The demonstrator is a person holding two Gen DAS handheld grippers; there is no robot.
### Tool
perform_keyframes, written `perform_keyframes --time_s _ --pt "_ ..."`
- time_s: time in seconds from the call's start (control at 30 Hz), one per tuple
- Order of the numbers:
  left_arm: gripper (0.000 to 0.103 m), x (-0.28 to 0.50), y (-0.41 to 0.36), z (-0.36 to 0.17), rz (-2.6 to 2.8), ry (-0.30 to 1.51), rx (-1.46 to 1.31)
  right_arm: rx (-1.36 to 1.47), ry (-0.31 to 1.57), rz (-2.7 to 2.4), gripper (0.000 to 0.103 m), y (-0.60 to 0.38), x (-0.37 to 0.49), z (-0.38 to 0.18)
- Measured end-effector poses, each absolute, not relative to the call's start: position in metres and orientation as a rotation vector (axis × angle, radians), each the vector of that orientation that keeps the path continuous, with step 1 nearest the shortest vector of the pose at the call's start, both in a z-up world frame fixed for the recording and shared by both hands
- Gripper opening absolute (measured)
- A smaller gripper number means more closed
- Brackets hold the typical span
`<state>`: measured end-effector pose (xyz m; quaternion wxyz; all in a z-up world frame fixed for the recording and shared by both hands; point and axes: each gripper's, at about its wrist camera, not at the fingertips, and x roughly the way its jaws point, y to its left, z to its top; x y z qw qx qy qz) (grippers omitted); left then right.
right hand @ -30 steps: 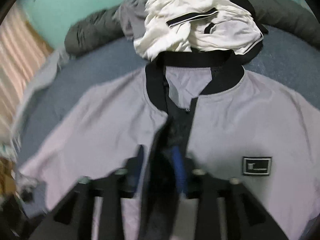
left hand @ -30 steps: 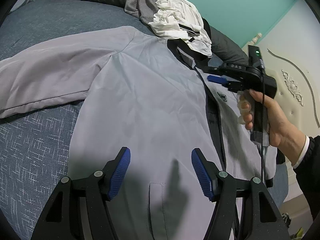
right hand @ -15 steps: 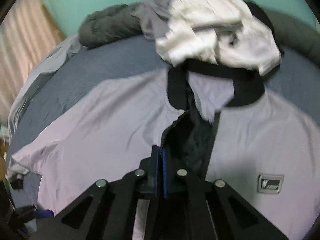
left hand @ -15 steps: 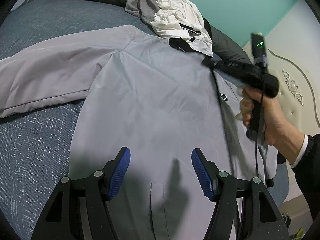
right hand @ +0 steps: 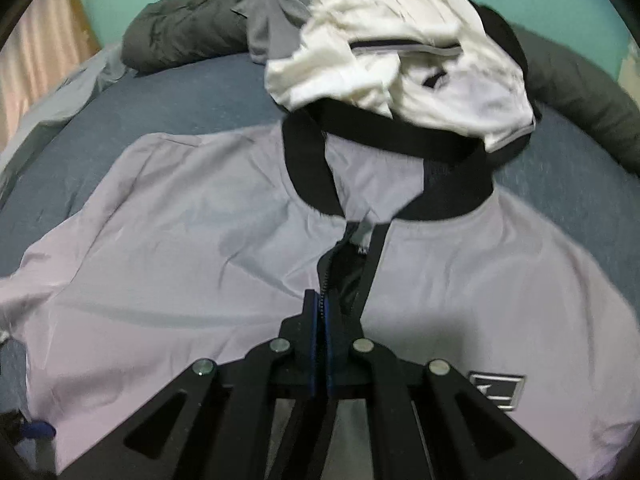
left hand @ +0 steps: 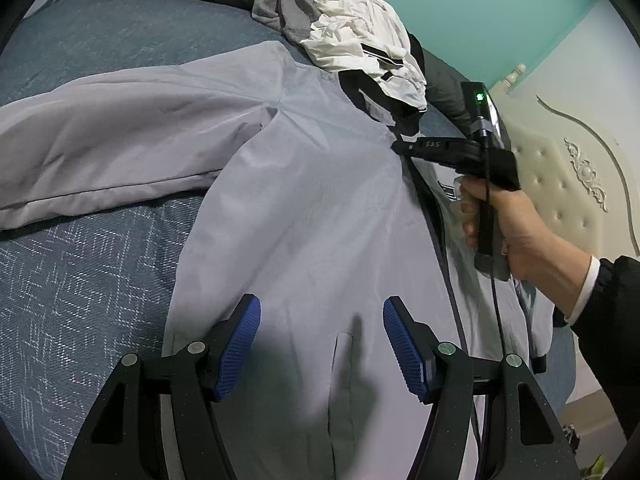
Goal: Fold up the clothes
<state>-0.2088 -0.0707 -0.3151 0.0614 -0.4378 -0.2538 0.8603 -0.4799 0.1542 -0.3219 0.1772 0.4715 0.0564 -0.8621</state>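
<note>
**Thin pinch on the zipper edge may slip**

The right gripper [right hand: 320, 312] is clamped on the zipper edge of the grey jacket [left hand: 312, 200], which lies spread front-up on the bed [left hand: 80, 280]. Only a narrow strip of slick cloth sits between the pads, so a sharp pull could free it or drag the whole front askew. The left gripper [left hand: 320, 344] hovers wide and empty over the hem. At 12 o'clock the clothes pile [right hand: 400, 52] overlaps the collar; open bed lies toward 9 o'clock.
</note>
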Motion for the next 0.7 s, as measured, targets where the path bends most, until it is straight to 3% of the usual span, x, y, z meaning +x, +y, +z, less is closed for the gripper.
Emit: perform_keyframes --time_s 0.2,0.27,0.37,0.7 --pt "0.068 -0.206 -0.08 -0.312 2.602 -0.816 -1.319 1.343 0.139 -2.464 0.006 0.154 -0.478 -0.32" --pt "0.068 -0.204 -0.083 -0.309 2.6 -0.838 -1.312 1.299 0.079 -2.528 0.024 0.166 -0.471 -0.303" --pt "0.068 -0.201 -0.086 -0.306 2.597 -0.868 -1.306 1.234 -0.099 -2.517 0.028 0.19 -0.45 -0.282" --pt "0.068 -0.176 -0.079 -0.284 2.615 -0.833 -1.323 1.202 -0.467 -2.461 0.031 0.268 -0.307 -0.252"
